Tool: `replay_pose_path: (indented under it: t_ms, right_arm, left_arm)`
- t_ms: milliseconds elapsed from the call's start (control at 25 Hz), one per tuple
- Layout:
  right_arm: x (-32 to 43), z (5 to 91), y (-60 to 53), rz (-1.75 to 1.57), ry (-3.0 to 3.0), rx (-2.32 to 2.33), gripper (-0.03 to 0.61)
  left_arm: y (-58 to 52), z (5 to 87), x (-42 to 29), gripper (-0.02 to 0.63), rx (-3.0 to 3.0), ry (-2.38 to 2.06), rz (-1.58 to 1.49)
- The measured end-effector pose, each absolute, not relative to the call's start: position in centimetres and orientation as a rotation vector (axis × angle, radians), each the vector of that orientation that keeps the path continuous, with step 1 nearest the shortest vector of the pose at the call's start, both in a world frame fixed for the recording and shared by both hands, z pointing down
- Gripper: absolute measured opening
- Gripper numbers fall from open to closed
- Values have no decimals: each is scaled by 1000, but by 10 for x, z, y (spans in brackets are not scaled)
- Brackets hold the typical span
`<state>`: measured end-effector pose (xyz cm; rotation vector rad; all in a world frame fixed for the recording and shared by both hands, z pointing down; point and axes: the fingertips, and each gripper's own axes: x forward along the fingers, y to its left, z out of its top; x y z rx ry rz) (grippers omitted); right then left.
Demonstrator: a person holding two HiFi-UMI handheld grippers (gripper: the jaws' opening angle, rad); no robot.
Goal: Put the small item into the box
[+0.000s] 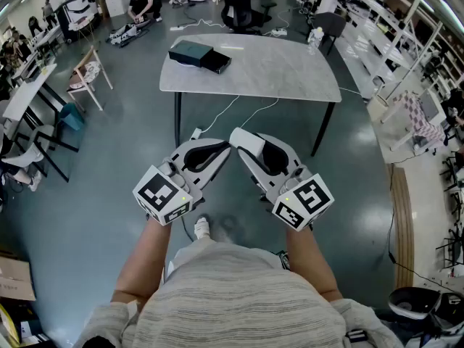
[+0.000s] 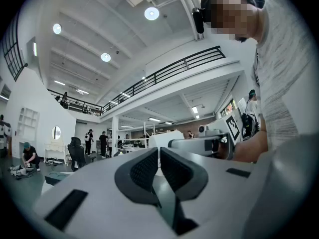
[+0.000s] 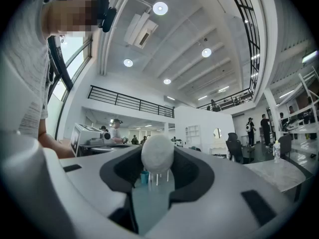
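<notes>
Right hand-held gripper [image 3: 158, 159] pinching small item [image 3: 157, 151] | left hand-held gripper [image 2: 159, 153] closed, empty | box [image 1: 199, 55] distant

Left tongs [image 1: 217, 148] and right tongs [image 1: 250, 141] face a box [image 1: 199, 55] on a table [image 1: 279, 75].

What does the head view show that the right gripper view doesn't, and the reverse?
Head view only: the dark box, lying on the table. Right gripper view only: a pale oval item gripped between the right tongs, plus the ceiling lights. Both: the right tongs and the person's knit top.
</notes>
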<state>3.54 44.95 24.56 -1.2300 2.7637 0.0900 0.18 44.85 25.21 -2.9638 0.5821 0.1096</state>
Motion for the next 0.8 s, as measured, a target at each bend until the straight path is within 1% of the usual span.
replay_pose_path:
  t_ms: [480, 800]
  right_arm:
    - [36, 253, 441, 81, 2784, -1233, 176]
    - [32, 257, 415, 41, 2794, -1219, 176]
  left_arm:
    - [439, 259, 4, 26, -2975, 577, 98]
    - [413, 263, -1, 26, -3008, 578, 120]
